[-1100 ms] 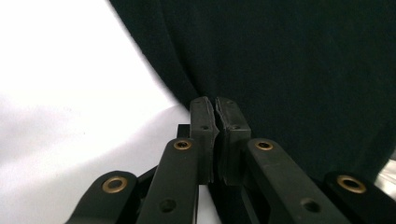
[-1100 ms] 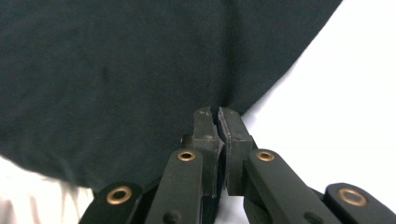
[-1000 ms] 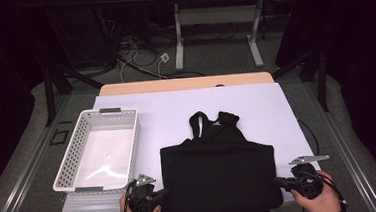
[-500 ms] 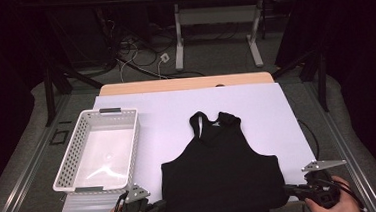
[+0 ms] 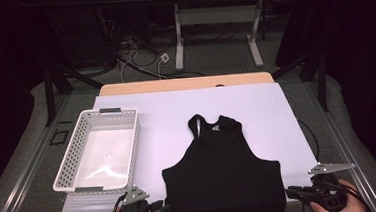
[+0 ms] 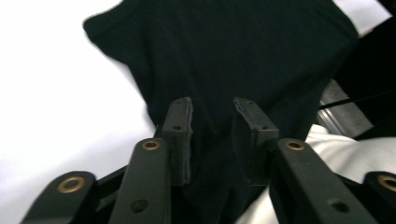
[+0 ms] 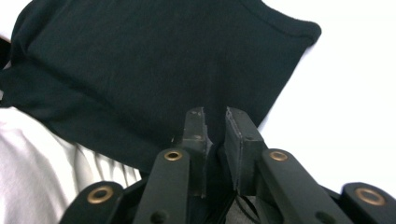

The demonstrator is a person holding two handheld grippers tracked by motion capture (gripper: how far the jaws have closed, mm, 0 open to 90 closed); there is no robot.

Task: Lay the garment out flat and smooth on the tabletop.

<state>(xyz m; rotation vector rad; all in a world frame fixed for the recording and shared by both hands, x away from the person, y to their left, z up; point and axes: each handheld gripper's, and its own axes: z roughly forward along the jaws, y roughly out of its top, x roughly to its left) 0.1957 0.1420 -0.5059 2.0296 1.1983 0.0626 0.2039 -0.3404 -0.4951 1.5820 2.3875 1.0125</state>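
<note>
Your left tongs sit low at the tabletop's near edge, jaws just opening, black tank top hem loose in the clear gap. Your right tongs, at the opposite hem corner, have also been parting; the fabric lies in a narrow slit. The top lies flat, straps pointing away.

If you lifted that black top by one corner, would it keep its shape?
Probably not. The top lies flat as thin cloth and drapes over the table edge, so it would likely sag and fold. It looks light. Pushed, it would probably bunch rather than slide whole.
</note>
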